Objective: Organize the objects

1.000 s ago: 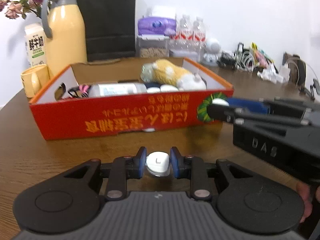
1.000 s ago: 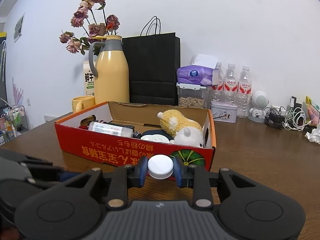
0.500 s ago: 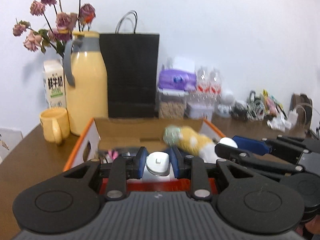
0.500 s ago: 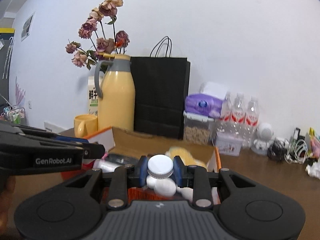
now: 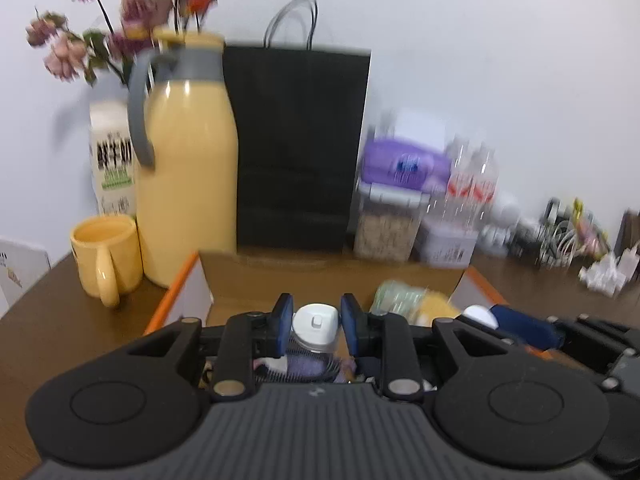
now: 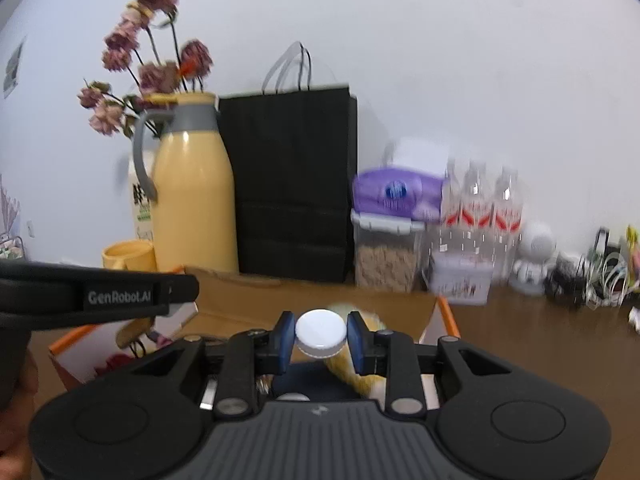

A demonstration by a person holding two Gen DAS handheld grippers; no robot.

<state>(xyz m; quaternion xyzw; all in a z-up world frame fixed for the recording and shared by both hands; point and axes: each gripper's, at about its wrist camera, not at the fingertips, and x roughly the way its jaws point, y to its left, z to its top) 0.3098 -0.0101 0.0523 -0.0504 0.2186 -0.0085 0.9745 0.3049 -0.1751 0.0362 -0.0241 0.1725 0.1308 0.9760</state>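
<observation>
Behind both jaws sits the cardboard box (image 5: 328, 280) — left gripper (image 5: 315, 322) clamps a flip-cap bottle (image 5: 314, 326), right gripper (image 6: 320, 336) a white-lidded jar (image 6: 320, 334); best lowered gently before releasing.

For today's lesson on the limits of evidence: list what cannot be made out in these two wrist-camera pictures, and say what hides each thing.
- Left wrist view: the white-capped bottle in the left gripper; its lower part is hidden by the gripper body.
- Right wrist view: the white-lidded jar in the right gripper; only the lid shows.
- Both views: most of the cardboard box contents, covered by the grippers.
- Left wrist view: the water bottles, labels motion-blurred.
</observation>
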